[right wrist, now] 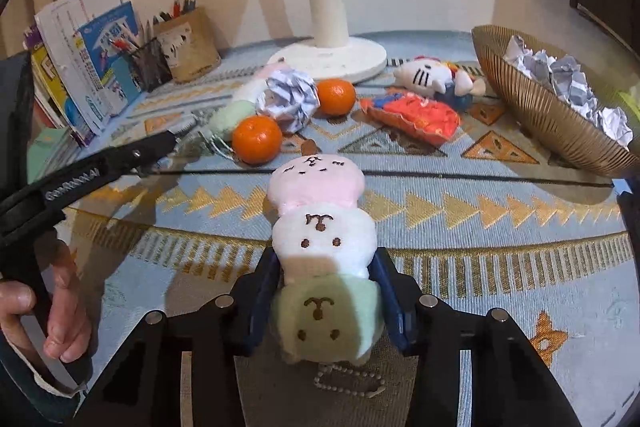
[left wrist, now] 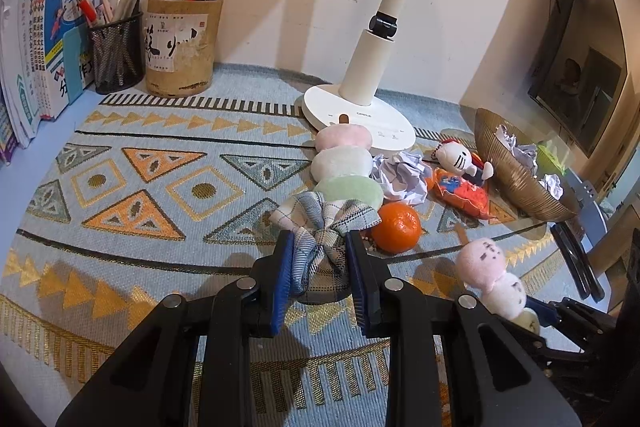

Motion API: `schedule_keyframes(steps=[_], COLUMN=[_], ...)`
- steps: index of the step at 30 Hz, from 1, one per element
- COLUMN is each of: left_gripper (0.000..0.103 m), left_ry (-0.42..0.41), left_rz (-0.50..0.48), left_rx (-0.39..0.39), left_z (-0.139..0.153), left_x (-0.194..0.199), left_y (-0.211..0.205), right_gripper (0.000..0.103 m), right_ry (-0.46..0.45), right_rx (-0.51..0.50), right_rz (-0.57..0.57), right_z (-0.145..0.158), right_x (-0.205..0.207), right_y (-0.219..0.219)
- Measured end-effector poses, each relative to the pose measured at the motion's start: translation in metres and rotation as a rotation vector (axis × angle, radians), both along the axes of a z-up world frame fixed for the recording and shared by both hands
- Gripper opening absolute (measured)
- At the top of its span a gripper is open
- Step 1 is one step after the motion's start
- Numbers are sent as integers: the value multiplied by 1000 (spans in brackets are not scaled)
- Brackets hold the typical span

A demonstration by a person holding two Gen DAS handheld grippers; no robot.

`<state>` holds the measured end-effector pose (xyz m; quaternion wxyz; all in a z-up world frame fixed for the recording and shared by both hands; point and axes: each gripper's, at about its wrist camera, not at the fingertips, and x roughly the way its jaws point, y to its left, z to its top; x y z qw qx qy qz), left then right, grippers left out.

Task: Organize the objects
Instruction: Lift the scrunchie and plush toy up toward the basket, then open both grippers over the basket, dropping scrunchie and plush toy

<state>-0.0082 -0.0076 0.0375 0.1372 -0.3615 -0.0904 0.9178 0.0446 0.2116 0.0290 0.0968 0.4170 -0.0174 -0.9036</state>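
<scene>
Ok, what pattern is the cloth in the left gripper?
Blue-grey and white plaid cloth, clearest in the left wrist view.

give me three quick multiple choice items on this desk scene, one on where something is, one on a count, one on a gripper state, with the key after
1. Where are most of the crumpled paper balls?
A. in the ribbed brown bowl
B. in the mesh pen cup
C. on the lamp base

2. How many oranges lie on the mat?
A. one
B. two
C. four

3. What is the right gripper doing?
A. hanging open over a bare mat
B. closed on an orange
C. closed on the three-ball plush

Key:
1 A: several paper balls sit inside the ribbed brown bowl.
2 B: the right wrist view shows one orange near the plaid bow and another orange behind the loose paper ball.
3 C: the right gripper has its pads pressed on the green end of the three-ball plush.
</scene>
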Motion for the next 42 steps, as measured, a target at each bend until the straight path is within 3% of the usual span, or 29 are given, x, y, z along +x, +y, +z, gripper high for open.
schedule_keyframes(steps=[6,8,11,18,23,27,29,30,32,33,36,42], left_gripper=[23,23,23,23,23,23,33,55,80,80,80,80], left_ry=[31,46,73,144,124,125,130,133,118,110,61,92], left_rz=[-17,-46,-112,-329,-411,-431,-435,-431,-418,-405,-428,-386], left_rx=[-10,-3,16,30,53,36,28,21,4,7,37,19], left_z=[10,21,48,110,115,106,101,98,89,85,80,99], left_x=[9,13,11,-17,-54,-74,-84,-90,-98,-99,-96,-56], left_y=[9,18,41,149,226,267,283,288,296,295,281,216], right_gripper=[46,46,46,46,46,46,46,47,62,79,80,80], right_ry=[52,59,105,311,344,324,317,313,274,248,207,217], right_rx=[-109,-158,-153,-141,-187,-207,-212,-212,-211,-205,-209,-233], right_rz=[-27,-49,-97,-306,-491,-539,-552,-552,-517,-517,-528,-479], right_z=[13,18,39,124,144,143,142,141,134,130,117,107], right_x=[10,15,27,36,4,-29,-47,-54,-80,-89,-95,-55], right_y=[19,34,60,154,222,249,258,262,268,272,281,275])
